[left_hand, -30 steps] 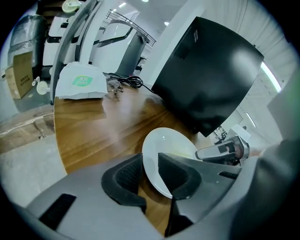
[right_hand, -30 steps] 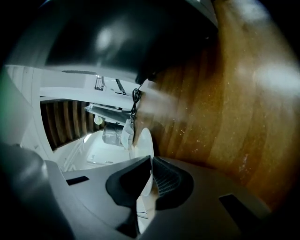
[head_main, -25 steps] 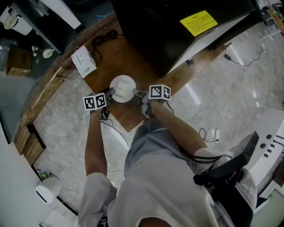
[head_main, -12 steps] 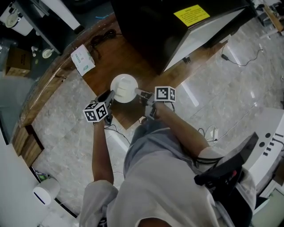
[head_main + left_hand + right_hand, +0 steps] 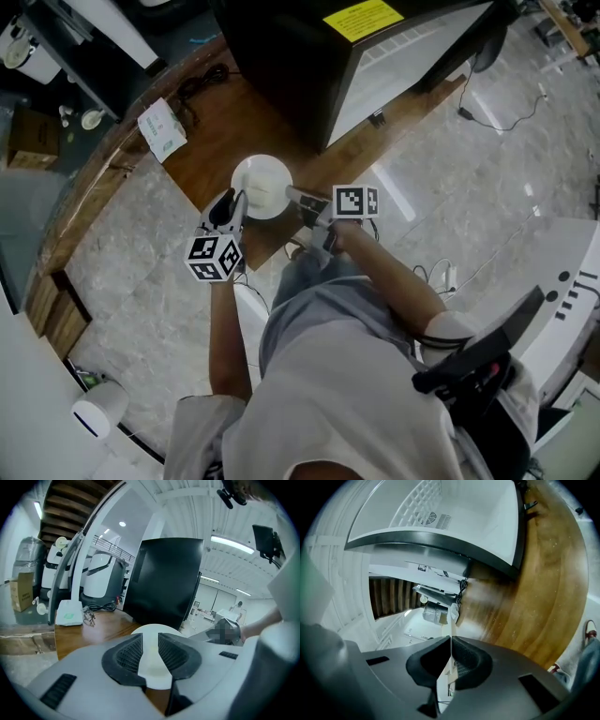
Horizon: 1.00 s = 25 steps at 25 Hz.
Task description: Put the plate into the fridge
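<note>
Only the right gripper [image 5: 292,196] has its jaws clamped on the plate [image 5: 261,186] rim; the left gripper [image 5: 231,203] jaws gape empty. Any tilt toward the fridge [image 5: 281,56] could slip it.

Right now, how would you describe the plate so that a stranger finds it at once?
Start at the black fridge with the yellow sticker, standing on brown wood. Just before it, the right tool pinches the rim of the plate: the only round white thing there, unlike the rectangular white packet.
</note>
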{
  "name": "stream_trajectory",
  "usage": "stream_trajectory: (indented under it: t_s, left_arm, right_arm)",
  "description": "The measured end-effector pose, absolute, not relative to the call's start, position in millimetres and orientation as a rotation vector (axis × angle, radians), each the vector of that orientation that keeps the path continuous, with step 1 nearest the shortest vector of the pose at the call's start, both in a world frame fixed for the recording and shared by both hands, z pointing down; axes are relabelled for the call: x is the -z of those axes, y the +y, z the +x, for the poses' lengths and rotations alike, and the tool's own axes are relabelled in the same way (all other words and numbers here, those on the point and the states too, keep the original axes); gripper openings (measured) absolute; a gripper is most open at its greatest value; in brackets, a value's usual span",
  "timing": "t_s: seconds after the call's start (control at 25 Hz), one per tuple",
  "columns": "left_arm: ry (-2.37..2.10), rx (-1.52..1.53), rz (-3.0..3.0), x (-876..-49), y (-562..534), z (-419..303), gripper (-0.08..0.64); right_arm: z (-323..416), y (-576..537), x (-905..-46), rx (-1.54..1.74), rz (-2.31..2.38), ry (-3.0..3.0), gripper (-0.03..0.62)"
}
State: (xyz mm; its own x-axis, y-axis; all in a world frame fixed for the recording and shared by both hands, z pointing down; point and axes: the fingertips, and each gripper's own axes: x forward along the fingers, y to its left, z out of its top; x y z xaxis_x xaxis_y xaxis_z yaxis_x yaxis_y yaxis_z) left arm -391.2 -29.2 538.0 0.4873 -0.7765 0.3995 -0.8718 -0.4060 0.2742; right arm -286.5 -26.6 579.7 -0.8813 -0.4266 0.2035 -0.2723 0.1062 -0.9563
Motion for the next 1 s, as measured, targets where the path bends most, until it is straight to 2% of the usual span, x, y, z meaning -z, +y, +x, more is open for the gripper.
stream_trajectory:
  t_s: [0.28,0.52,1.0]
  left_arm:
    - [-1.355,-0.237,2.353,-503,-18,-312,0.115]
    - [-1.368,-0.258,2.367,-482,11,-226,0.112]
    - [-1.333,-0.283,2.383,-489,25,-106,0.109]
  right_arm:
    - [-223,-17,-559,1.830,-0.680,2.288,0.023]
    - [-136,13,-552,1.878,-0.639,2.271,0.023]
    - [-1,32,-547,1.916,-0.630,2.183,0.023]
